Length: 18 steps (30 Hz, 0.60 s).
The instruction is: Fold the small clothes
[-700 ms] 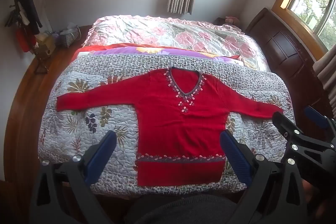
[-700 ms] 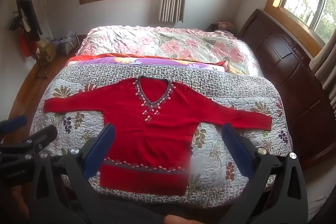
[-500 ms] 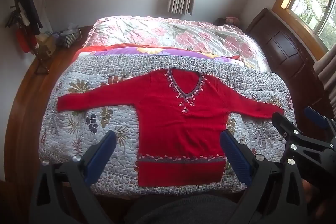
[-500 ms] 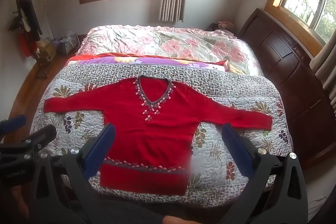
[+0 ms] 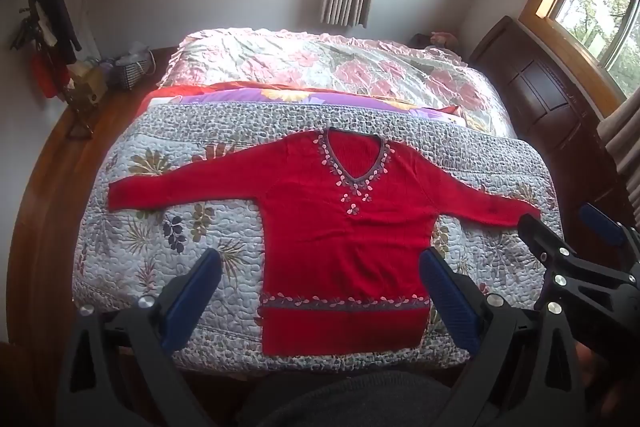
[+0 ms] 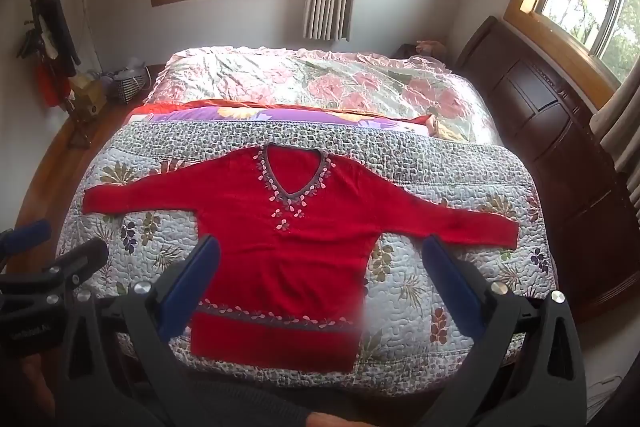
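A red long-sleeved V-neck sweater (image 5: 344, 227) (image 6: 288, 247) with a beaded neckline lies flat, face up, on the quilt, both sleeves spread sideways and its hem toward me. My left gripper (image 5: 320, 291) hovers high above the hem, wide open, with nothing between its blue pads. My right gripper (image 6: 320, 287) is likewise open and empty above the sweater's right half. Each gripper shows at the edge of the other's view: the right gripper (image 5: 568, 235) and the left gripper (image 6: 56, 247).
The leaf-patterned quilt (image 5: 160, 239) covers the near part of a bed; a floral bedspread (image 5: 320, 67) lies beyond it. A dark wooden headboard (image 5: 552, 99) stands at the right. A coat rack (image 5: 44, 35) and a basket (image 5: 132, 71) stand on the wooden floor at the left.
Both views have shifted only slightly; the sweater has not moved and both grippers stay open.
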{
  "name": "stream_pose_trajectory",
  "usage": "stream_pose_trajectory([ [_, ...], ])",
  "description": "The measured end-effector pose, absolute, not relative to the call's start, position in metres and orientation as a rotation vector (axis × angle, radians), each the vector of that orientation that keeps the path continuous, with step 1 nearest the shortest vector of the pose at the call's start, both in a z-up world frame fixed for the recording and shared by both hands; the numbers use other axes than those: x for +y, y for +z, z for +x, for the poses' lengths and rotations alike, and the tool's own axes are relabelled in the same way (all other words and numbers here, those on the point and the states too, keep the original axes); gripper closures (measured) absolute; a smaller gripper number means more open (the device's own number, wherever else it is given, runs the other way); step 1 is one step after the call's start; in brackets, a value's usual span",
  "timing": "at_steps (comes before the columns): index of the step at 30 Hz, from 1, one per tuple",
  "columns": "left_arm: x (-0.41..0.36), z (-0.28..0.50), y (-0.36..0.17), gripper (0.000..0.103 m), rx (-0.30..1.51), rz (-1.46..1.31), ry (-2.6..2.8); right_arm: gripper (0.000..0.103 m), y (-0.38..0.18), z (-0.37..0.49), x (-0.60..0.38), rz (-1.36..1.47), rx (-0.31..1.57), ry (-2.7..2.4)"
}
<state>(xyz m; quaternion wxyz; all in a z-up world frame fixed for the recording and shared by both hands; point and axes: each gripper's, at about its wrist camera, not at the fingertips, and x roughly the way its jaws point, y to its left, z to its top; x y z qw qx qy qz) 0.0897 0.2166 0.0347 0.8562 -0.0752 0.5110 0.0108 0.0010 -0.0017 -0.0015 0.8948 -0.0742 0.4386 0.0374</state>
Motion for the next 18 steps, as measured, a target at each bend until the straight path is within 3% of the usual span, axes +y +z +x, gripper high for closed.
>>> stream_pose_trajectory([
  [18,0.2141,0.0933,0.029,0.004,1.084,-0.153,0.022,0.003,-0.0002,0.0038,-0.0033,-0.146,0.918,0.077],
])
